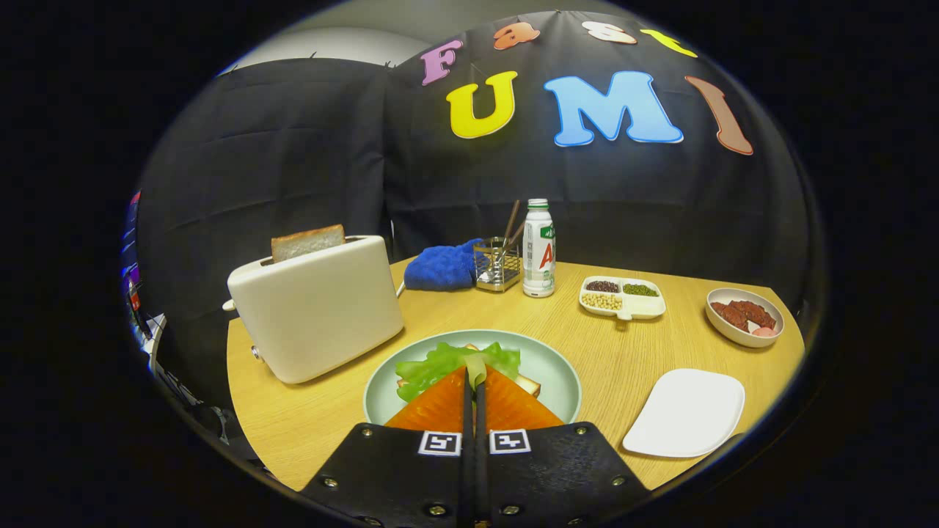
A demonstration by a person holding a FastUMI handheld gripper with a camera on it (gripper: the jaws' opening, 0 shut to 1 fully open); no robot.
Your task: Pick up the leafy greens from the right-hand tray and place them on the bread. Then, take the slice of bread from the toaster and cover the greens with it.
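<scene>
Jaws (475, 378) pinched nearly closed on a stalk of the ruffled green lettuce leaves (447, 361), which lie on the bread on the pale green plate (557, 367), lower centre. Toast slice (308, 243) stands upper left in the cream toaster (315, 308).

Black cloth wall (293, 161) behind round wooden table (623, 352).

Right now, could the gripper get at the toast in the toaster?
Not at once: the gripper is shut on the greens over the plate. Once it lets go, probably yes: the toast stands clear above the toaster.
</scene>
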